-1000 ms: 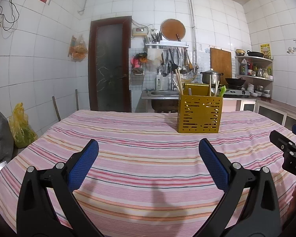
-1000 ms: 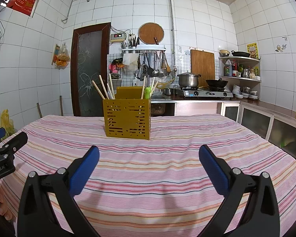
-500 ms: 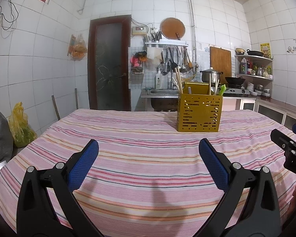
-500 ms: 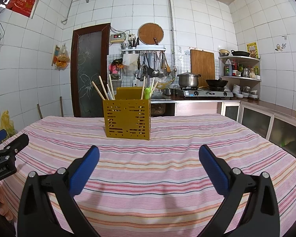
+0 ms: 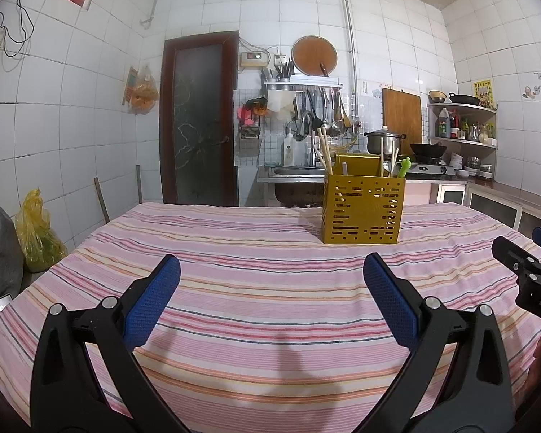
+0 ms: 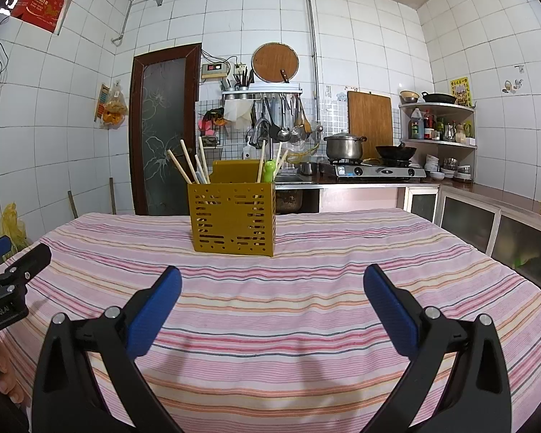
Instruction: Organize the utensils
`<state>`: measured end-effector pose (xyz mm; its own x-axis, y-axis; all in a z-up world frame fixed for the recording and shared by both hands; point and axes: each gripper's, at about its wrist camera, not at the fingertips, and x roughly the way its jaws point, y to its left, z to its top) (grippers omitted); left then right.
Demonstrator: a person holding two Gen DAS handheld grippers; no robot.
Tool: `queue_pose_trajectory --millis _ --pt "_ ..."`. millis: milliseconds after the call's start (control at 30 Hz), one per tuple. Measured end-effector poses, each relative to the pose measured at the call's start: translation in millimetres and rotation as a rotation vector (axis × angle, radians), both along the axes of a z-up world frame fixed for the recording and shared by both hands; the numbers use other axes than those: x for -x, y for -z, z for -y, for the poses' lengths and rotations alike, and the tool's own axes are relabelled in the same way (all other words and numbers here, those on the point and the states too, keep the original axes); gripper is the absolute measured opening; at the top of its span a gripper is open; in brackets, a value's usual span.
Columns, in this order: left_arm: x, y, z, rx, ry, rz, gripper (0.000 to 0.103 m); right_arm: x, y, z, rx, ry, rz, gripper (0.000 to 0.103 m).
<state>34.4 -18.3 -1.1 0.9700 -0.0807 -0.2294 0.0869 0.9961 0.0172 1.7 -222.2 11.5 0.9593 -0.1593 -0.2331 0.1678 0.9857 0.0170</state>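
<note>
Both grippers (image 5: pixel 271 297) (image 6: pixel 272 305) level above tablecloth (image 6: pixel 270 288), jaws wide, empty.

A perforated yellow metal utensil holder (image 6: pixel 232 218) stands on the pink striped tablecloth (image 6: pixel 306 281), centre frame. Wooden chopsticks (image 6: pixel 185 162) stand inside it. The stove (image 6: pixel 375 171) sits behind, right of centre.
</note>
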Motion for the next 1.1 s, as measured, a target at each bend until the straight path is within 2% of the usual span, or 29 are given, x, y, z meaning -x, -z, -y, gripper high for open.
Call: queue_pose_trajectory --millis 1100 --pt "1.3 -0.9 -0.1 0.000 0.001 0.007 0.098 -1.4 1.4 -1.2 -0.002 0.002 0.004 0.098"
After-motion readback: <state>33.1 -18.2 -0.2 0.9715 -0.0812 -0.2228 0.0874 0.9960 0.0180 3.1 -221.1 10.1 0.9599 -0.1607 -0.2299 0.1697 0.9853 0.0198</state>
